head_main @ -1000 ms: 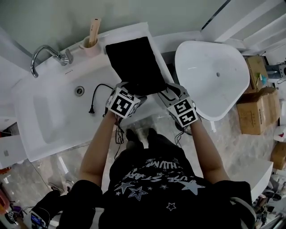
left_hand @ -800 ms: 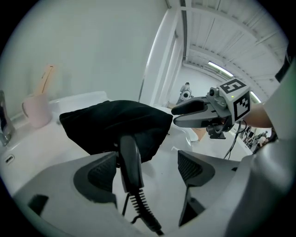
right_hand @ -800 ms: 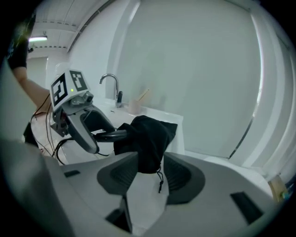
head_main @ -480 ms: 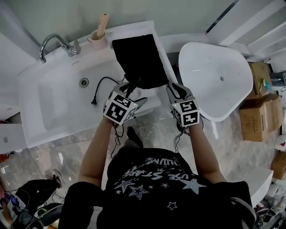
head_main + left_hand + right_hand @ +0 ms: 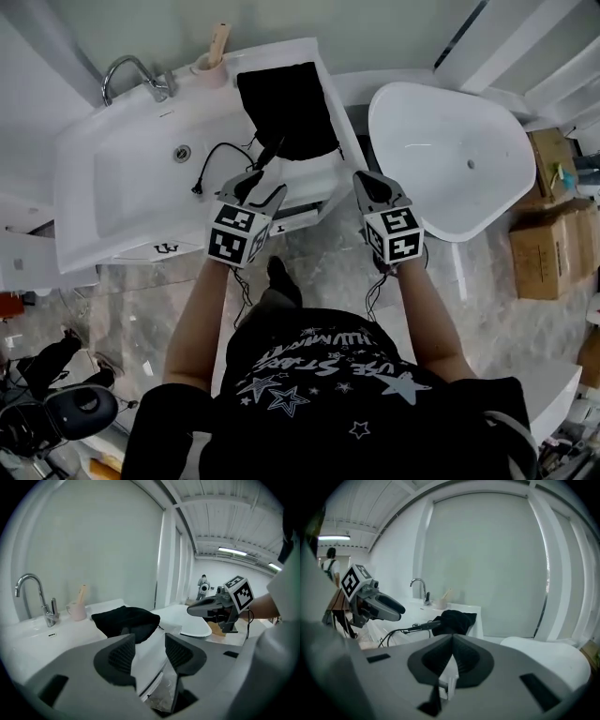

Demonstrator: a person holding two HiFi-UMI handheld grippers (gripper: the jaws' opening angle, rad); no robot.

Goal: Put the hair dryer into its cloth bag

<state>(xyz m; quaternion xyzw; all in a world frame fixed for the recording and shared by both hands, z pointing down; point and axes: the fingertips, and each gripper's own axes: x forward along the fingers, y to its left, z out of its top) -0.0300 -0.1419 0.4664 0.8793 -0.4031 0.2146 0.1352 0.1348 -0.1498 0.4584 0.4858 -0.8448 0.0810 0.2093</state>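
The black cloth bag (image 5: 286, 108) lies bulging on the white counter right of the sink, also seen in the left gripper view (image 5: 124, 623) and the right gripper view (image 5: 454, 620). No hair dryer body shows. Its black cord (image 5: 225, 152) runs out of the bag's mouth and down into the basin, ending in the plug (image 5: 197, 190). My left gripper (image 5: 253, 187) hovers in front of the counter edge, apart from the bag. Its jaws have just been closing, stand half apart and hold nothing. My right gripper (image 5: 373, 183) is off the counter's right corner. Its jaws have just closed, empty.
A sink (image 5: 112, 202) with a chrome faucet (image 5: 131, 73) fills the left. A pink cup (image 5: 211, 66) with a brush stands behind the bag. A white tub (image 5: 450, 159) sits at the right, cardboard boxes (image 5: 553, 225) beyond it. Marble floor lies below me.
Both grippers have drawn back from the bag's mouth toward me and risen. The right jaws went from wide to shut, and the left jaws have narrowed.
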